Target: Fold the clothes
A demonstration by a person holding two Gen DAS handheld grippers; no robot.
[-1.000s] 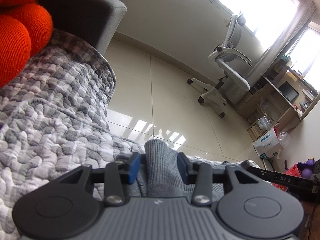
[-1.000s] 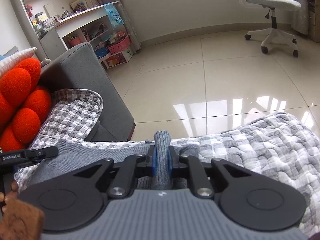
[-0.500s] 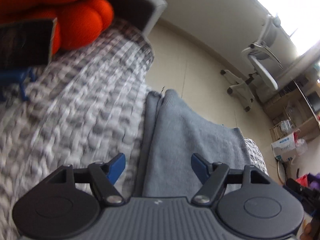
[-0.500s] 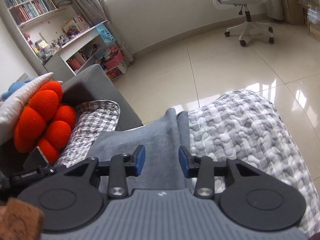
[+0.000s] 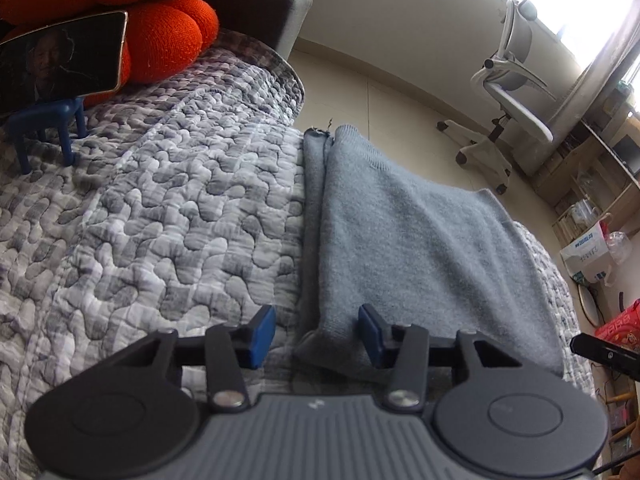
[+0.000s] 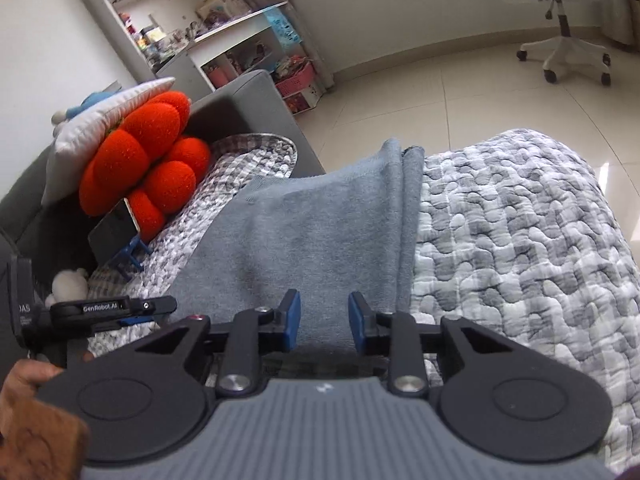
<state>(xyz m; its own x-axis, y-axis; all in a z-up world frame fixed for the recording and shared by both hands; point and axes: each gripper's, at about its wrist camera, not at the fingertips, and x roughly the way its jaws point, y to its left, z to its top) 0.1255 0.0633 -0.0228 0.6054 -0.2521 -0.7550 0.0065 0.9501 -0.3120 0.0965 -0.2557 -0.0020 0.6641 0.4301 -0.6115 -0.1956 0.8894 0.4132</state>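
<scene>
A: Left gripper (image 5: 316,336) is seen with its blue-padded jaws spread wide; nothing is held. The near left corner of the grey sweater (image 5: 420,248) lies between the pads, untouched as far as can be told.

B: Right gripper (image 6: 320,322) is likewise parted, more narrowly, with nothing gripped; grey knit is seen just past the pads.

A: Garment noted: blue-grey knit, folded into a flat rectangle, laid on the grey-and-white quilted cover (image 5: 160,208) of the sofa. A doubled, rolled edge runs along its left side in the left wrist view and along its right side in the right wrist view.

B: Far end reaches the cover's edge, toward the tiled floor (image 6: 460,92).

A: Writing?

B: "GenRobot.AI" is read on the left gripper's arm in the right wrist view, with "DAS" beside it. Blue print on a white box (image 5: 586,248) at far right cannot be made out.
</scene>
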